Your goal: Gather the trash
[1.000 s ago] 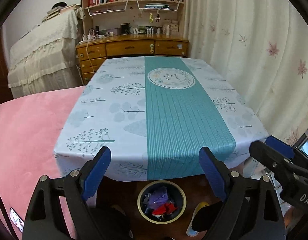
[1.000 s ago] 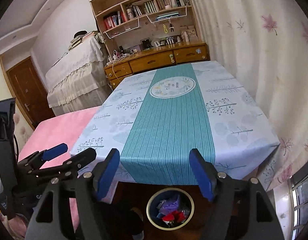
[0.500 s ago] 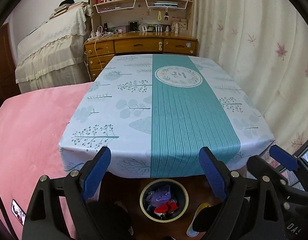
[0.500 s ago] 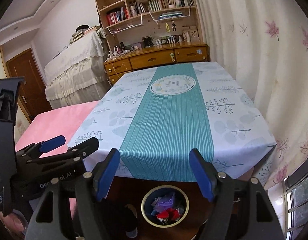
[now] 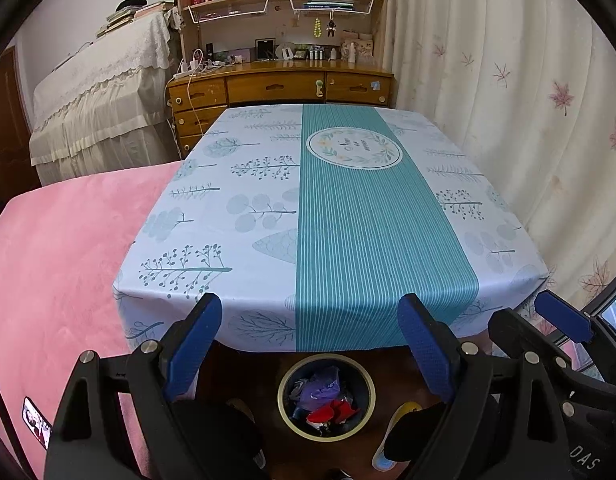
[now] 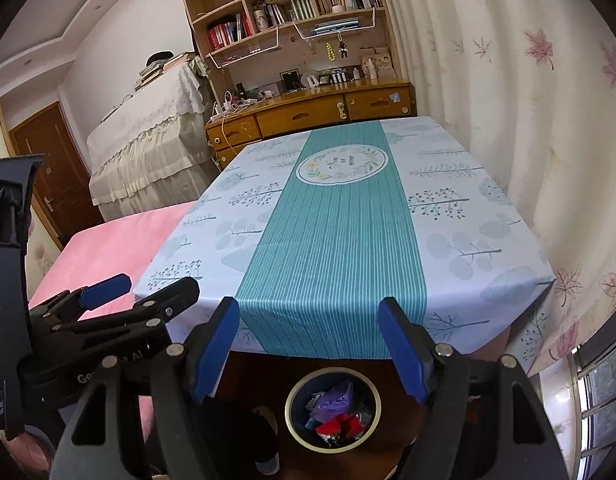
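Observation:
A round bin with a yellowish rim stands on the dark floor below the table's near edge. It holds crumpled trash, among it a purple wrapper and a red one. My left gripper hangs open above the bin, with nothing between its blue pads. My right gripper is open and empty too, over the same bin. The two grippers sit side by side: the right gripper shows at the left view's right edge, the left gripper at the right view's left edge.
The table wears a pale blue cloth with a teal stripe, and nothing lies on it. A pink bed adjoins it on the left, a flowered curtain on the right. Behind stands a wooden desk with shelves. A person's slippered foot is beside the bin.

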A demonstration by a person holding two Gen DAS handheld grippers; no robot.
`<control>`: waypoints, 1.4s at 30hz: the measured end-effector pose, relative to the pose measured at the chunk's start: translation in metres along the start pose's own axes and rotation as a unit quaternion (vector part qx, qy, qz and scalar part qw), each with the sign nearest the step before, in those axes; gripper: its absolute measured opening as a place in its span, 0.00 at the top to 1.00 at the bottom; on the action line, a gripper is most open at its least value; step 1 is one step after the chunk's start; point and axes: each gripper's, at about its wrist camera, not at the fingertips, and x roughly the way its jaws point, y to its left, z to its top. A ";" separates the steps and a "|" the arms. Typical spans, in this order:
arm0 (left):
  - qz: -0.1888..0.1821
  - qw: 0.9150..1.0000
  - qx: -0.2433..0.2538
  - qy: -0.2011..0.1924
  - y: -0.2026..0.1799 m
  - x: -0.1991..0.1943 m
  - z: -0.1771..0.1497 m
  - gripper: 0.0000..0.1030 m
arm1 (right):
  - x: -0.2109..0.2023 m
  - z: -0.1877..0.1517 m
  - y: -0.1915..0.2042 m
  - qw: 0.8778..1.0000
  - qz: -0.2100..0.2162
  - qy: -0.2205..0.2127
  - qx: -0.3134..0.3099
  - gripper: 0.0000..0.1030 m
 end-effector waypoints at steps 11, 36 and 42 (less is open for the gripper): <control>0.003 1.000 -0.003 0.001 -0.003 0.001 -0.002 0.14 | 0.000 -0.001 0.001 1.000 -0.003 -0.002 -0.001 0.29; 0.008 1.000 -0.006 0.004 -0.004 0.002 -0.006 0.14 | 0.001 -0.002 0.000 1.000 -0.003 -0.001 0.002 0.29; 0.008 1.000 -0.007 0.007 -0.003 0.002 -0.009 0.14 | 0.001 -0.002 0.000 1.000 -0.002 0.000 0.003 0.29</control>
